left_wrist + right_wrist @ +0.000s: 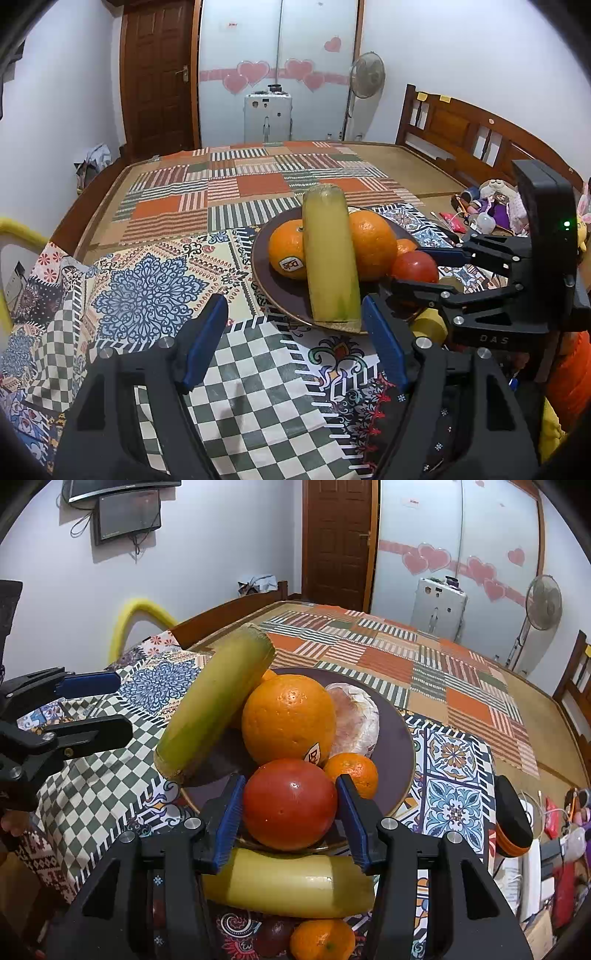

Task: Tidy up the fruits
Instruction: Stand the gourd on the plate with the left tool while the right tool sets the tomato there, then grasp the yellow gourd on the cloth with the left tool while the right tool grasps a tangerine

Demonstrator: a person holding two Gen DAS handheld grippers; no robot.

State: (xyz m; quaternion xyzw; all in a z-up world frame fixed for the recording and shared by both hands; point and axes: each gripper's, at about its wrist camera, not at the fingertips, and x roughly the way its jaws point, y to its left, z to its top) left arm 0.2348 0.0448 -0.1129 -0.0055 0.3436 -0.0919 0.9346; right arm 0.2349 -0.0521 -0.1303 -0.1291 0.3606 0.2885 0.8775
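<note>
The right gripper has its blue pads on either side of a red tomato at the near rim of the dark plate, seemingly touching; behind it a big orange carries a partly hidden sticker; the left gripper gapes wide, holding nothing, just short of a yellow-green cylinder leaning lengthwise against an orange stickered "Dole".

White walls, brown door, wooden bed, standing fan.
</note>
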